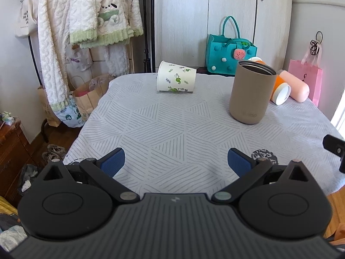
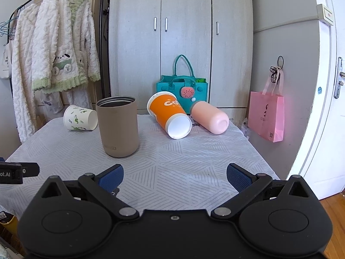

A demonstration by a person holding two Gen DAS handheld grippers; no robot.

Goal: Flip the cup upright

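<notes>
Both left tongs and right tongs spread, empty; orange cup near the tabletop's far edge looks light, crushable; pinch mid-wall gently.

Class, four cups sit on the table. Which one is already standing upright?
The tan tumbler, open mouth facing up. The leaf-print paper cup, the orange cup and the pink cup all lie on their sides.

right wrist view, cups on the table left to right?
White leaf-print paper cup on its side → tan tumbler upright → orange paper cup on its side → pink cup on its side.
</notes>
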